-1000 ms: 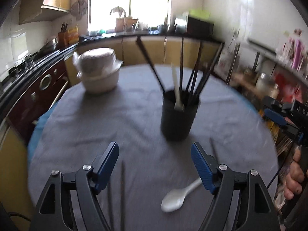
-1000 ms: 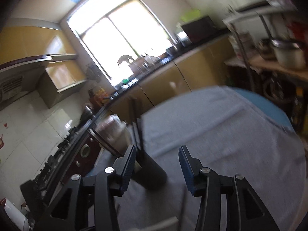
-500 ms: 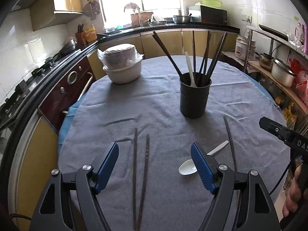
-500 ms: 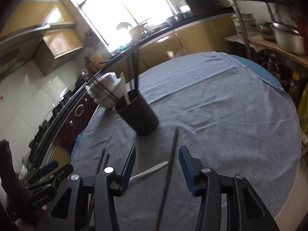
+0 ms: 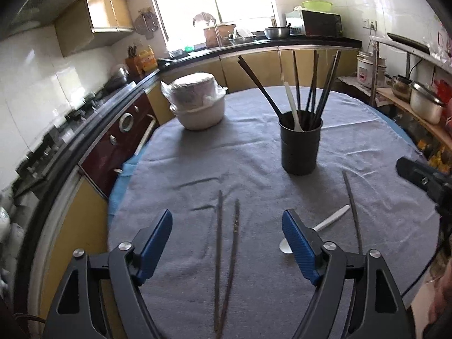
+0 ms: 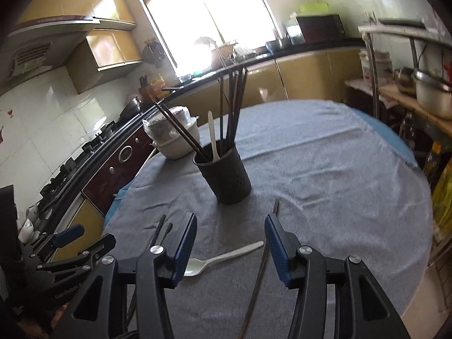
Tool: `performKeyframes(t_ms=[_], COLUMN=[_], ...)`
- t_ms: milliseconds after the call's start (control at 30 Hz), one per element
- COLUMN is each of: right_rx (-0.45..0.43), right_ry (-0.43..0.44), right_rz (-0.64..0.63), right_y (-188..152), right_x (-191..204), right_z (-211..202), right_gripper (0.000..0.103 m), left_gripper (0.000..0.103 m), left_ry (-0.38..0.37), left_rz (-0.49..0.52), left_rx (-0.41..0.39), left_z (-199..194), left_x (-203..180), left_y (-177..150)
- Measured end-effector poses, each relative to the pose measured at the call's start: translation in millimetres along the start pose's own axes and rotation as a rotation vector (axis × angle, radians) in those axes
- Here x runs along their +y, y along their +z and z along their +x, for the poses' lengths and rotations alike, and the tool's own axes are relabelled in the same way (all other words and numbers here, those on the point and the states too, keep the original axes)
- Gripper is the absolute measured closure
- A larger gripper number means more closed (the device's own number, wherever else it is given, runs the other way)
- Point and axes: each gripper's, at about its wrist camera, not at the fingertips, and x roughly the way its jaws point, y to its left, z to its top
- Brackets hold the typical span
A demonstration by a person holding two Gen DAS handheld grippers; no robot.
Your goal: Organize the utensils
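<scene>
A black utensil holder stands mid-table with several dark chopsticks and a white spoon in it; it also shows in the right wrist view. Two brown chopsticks lie side by side on the grey cloth between my left gripper's fingers. A white plastic spoon and a single dark chopstick lie to the right. My left gripper is open and empty above the pair. My right gripper is open and empty above the spoon and single chopstick.
A white covered pot wrapped in plastic sits at the table's far left. The round table has a grey cloth. A stove and counter run along the left. A shelf with metal pots stands at the right.
Both grippers have pulled back from the holder toward the near table edge. The chopsticks and spoon on the cloth now lie under the open fingers.
</scene>
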Motion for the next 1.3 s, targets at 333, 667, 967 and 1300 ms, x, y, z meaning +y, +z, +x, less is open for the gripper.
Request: performKeyframes(t_ms=[333, 667, 967, 1300], right_rx=[-0.074, -0.067, -0.072, -0.097], right_ry=[-0.123, -0.127, -0.13, -0.157], right_rz=[-0.112, -0.156, -0.185, -0.2], right_y=[9.1, 11.2, 10.3, 5.8], right_x=[26.6, 42.8, 60.9, 71.8], right_z=[-23.6, -30.2, -35.2, -57.5], right_gripper=[0.046, 0.045, 0.045, 0.045], left_gripper=[0.019, 0.019, 0.019, 0.019], left_ry=[-0.003, -0.033, -0.025, -0.052], left_rz=[-0.022, -0.081, -0.109, -0.123], left_rx=[-0.043, -0.039, -0.044, -0.088], left_z=[-22.4, -34.7, -44.9, -65.1], left_x=[4.2, 20.3, 33.9, 43.2], left_y=[12.3, 19.7, 16.9, 15.0])
